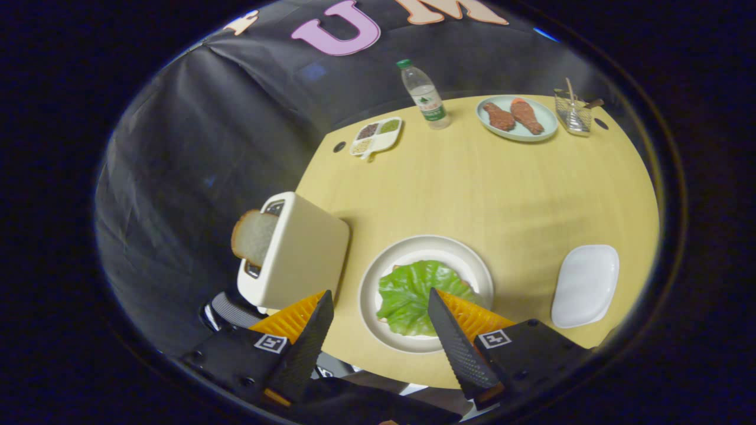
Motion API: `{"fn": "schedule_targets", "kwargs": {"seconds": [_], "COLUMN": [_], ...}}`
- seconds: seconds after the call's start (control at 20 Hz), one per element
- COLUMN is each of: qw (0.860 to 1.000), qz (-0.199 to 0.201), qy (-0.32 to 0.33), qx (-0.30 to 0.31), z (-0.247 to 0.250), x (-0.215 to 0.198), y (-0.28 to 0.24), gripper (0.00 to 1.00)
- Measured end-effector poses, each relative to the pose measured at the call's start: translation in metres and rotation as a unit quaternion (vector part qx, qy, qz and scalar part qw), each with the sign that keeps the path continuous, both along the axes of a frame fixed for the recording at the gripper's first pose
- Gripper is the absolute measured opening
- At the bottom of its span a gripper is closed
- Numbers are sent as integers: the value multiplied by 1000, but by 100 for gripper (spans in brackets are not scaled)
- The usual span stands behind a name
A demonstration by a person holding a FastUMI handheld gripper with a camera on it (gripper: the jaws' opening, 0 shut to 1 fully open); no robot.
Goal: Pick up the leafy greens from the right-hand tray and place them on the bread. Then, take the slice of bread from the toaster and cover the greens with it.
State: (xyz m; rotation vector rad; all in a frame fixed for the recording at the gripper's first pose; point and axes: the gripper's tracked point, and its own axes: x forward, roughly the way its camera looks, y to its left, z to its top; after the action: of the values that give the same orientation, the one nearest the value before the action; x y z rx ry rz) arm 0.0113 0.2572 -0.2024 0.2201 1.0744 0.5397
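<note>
A green lettuce leaf [413,295] lies on a slice of bread in a round white plate [378,283], covering nearly all of the bread. The plate sits just ahead of my gripper [381,298], whose fingers stand wide open with nothing between them, raised above the table. The right finger overlaps the leaf's near edge in the view. To the left of the plate stands a cream toaster [301,254] with a slice of bread [254,236] sticking out of its slot. A white oblong tray [586,285] lies bare to the right of the plate.
At the far side of the yellow table [502,189] are a water bottle [425,97], a pale plate with two pieces of meat [517,117], a glass container with sticks [573,111] and a small divided dish of grains [376,136]. Black cloth walls the booth.
</note>
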Motion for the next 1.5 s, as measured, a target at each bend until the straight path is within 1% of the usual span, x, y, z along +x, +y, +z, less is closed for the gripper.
{"fn": "schedule_targets", "kwargs": {"seconds": [0.25, 0.7, 0.85, 1.0, 1.25, 1.4, 1.5], "qw": [999, 994, 993, 994, 997, 998, 998], "qz": [30, 54, 50, 34, 22, 26, 34], "qy": [-1, 2, 7, 6, -10, -23, -43], "qx": [31, 96, 108, 108, 70, 52, 31], "z": [15, 40, 43, 43, 22, 16, 13], "x": [-3, -12, -12, -9, 1, -1, 1], "y": [60, 164, 186, 201, 210, 218, 219], "gripper": [100, 100, 100, 100, 100, 86, 78]}}
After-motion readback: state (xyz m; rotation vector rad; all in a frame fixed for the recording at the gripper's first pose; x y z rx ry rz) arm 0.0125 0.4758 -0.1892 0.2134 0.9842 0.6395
